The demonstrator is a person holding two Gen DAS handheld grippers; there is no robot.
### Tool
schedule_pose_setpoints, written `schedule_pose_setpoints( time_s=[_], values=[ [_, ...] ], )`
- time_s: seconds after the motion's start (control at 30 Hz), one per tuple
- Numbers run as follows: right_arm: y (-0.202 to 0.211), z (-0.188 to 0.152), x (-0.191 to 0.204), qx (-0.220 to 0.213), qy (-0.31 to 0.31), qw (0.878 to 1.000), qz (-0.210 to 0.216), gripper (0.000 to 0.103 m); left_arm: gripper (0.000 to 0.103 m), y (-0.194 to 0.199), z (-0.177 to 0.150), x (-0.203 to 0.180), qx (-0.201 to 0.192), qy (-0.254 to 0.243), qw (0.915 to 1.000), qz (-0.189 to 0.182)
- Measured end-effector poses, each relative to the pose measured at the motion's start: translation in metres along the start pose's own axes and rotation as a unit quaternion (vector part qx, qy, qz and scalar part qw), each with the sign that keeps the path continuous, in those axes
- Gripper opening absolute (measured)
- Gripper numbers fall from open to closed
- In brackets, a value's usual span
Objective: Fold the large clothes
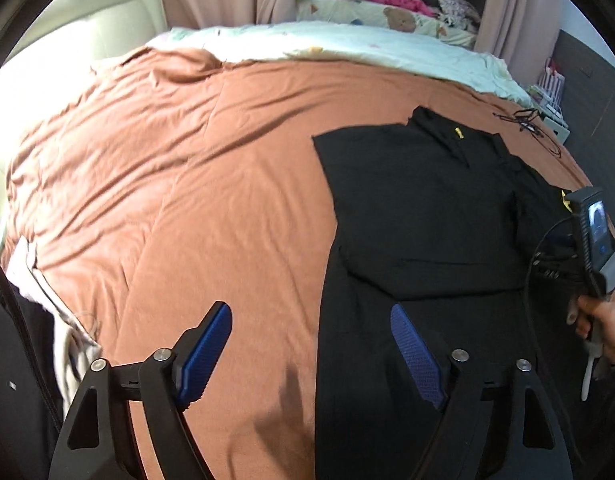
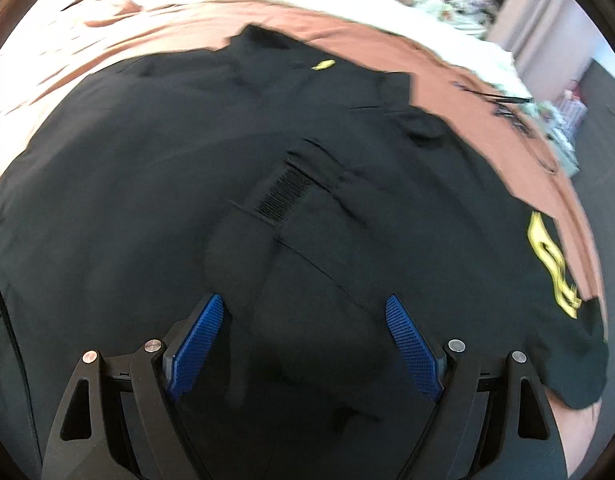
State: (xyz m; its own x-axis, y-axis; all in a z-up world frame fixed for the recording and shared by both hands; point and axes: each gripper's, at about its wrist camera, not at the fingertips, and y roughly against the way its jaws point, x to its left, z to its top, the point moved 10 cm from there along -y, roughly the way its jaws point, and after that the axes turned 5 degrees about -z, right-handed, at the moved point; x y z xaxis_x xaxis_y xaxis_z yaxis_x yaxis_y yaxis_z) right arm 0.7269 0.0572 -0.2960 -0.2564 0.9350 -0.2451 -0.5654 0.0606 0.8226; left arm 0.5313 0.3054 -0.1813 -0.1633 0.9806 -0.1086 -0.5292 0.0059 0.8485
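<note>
Lying limp across the bed's (image 1: 167, 184) right edge, the soft black jacket (image 1: 419, 200) wants hem-corner grips; left gripper (image 1: 311, 354) and right gripper (image 2: 303, 340) both gape released.

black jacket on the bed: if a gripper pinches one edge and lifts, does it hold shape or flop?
Probably flops: the black fabric jacket with yellow markings lies flat with soft creases, a sleeve already folded across it. Likely drags rather than slides cleanly on the wrinkled rust-brown bedspread. The hook-and-loop strip might snag. Both the left gripper and right gripper are open, holding nothing.
</note>
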Motion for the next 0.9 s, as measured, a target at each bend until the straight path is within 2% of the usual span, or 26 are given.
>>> schedule_pose_setpoints(
  time_s=[0.2,0.33,0.43,0.63,0.77,0.8,0.87,0.9],
  values=[
    [-0.003,-0.003,-0.062,-0.005,-0.077,0.997,-0.008,0.083,0.079,-0.019,0.000,-0.007,0.005,0.010,0.9996,-0.024],
    [-0.001,-0.015,-0.113,-0.010,-0.144,0.989,-0.015,0.083,0.078,-0.033,0.002,-0.017,0.012,0.002,0.9995,-0.030],
    [-0.004,-0.029,-0.143,-0.002,-0.187,0.982,-0.001,0.083,0.073,-0.045,0.003,-0.025,0.020,-0.004,0.9992,-0.035],
    [-0.015,-0.057,-0.161,0.010,-0.268,0.955,0.127,0.083,0.067,-0.070,0.001,-0.040,0.038,-0.027,0.9985,-0.030],
    [-0.030,-0.073,-0.160,0.032,-0.287,0.941,0.175,0.082,0.064,-0.088,-0.003,-0.042,0.056,-0.039,0.9975,-0.019],
    [-0.033,-0.076,-0.160,0.039,-0.292,0.938,0.181,0.080,0.062,-0.093,-0.004,-0.041,0.062,-0.042,0.9971,-0.012],
    [-0.042,-0.082,-0.156,0.050,-0.301,0.931,0.199,0.059,0.057,-0.101,-0.005,-0.039,0.072,-0.048,0.9963,-0.001],
    [-0.045,-0.082,-0.155,0.054,-0.302,0.930,0.205,0.056,0.057,-0.105,-0.006,-0.037,0.075,-0.050,0.9959,0.004]
  ],
)
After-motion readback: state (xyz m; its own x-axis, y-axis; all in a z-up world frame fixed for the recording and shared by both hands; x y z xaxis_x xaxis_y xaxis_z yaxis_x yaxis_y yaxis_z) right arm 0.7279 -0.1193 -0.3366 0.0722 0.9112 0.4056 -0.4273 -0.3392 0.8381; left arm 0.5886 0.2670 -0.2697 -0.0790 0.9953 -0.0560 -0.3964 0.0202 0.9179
